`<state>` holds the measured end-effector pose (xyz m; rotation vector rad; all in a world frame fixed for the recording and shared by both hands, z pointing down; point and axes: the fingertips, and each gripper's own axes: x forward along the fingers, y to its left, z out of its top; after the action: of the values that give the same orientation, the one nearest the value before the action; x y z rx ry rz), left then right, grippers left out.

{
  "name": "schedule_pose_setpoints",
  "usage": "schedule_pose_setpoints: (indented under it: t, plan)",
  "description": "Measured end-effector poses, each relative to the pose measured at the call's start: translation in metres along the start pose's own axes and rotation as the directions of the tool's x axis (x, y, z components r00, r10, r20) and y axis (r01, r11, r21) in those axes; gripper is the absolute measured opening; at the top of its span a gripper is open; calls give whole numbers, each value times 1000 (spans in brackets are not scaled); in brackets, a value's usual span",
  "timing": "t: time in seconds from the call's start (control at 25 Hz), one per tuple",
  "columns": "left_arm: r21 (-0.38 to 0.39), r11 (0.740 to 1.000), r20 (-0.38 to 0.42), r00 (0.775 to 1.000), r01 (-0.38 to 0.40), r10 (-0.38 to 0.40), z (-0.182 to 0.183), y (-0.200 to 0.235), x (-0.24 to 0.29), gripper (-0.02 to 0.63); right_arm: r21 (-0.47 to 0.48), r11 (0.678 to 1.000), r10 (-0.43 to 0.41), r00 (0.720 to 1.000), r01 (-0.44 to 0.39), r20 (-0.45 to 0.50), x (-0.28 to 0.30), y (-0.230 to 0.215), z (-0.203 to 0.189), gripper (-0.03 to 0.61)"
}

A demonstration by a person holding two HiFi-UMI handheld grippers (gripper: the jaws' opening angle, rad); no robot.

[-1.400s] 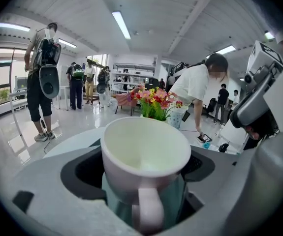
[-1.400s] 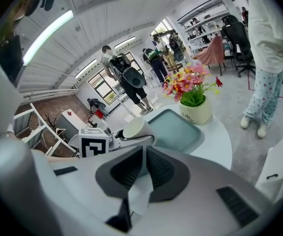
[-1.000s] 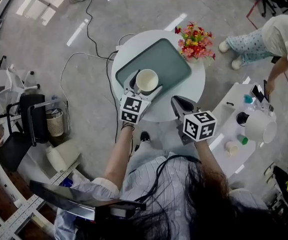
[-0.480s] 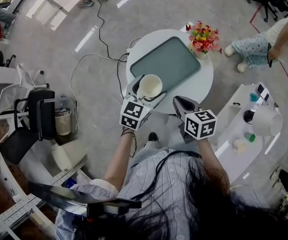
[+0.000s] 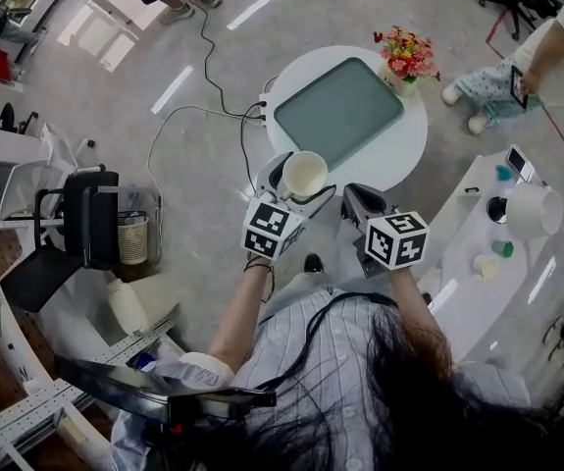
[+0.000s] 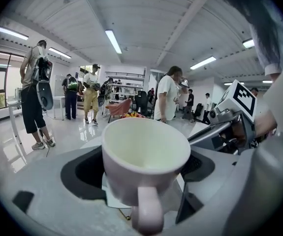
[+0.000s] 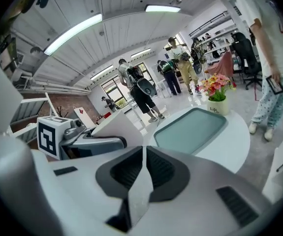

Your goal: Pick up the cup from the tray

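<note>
**Left tongs** [image 5: 298,183]: mine, clamped across the body of the cup [image 6: 146,151]. The cup is mouth up and empty, with its handle turned back toward me.

**Right tongs** [image 7: 143,166]: jaws pressed together with nothing between them, idle beside the left.

**Cup:** off the tray [image 5: 338,114], in the air just short of the near edge of the table [image 5: 404,155].

**Tray:** bare, with flowers [image 5: 407,54] beside it.

**Handling, my judgement:** the lift looks done. I should hold an even squeeze and keep the cup level, because smooth round sides could twist or slip between flat jaws.
</note>
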<state>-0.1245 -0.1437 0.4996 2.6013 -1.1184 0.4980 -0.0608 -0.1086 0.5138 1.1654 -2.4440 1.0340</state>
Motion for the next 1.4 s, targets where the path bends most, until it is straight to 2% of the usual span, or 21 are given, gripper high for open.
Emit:
schedule_pose_setpoints:
  t: [0.32,0.68,1.12,1.4]
  plan:
    - [14,999,13,999,39,-39,-26,-34,-61,457,8,999,-51,998,51,36,-34,42,-44,41]
    - [-3,999,39,999,36,-35,-39,-59,-94,457,-17,997,-74,997,74,21,-71,60,-70,41]
    - [3,1000,35,999,-15,15,-47,-96,-120,457,-53,998,-20,1000,19,-14,-105,69,-94,41]
    - [0,999,14,998,-54,54,-54,-150,-131,457,-119,993,12,1000,-14,-19,-151,62,-107,41]
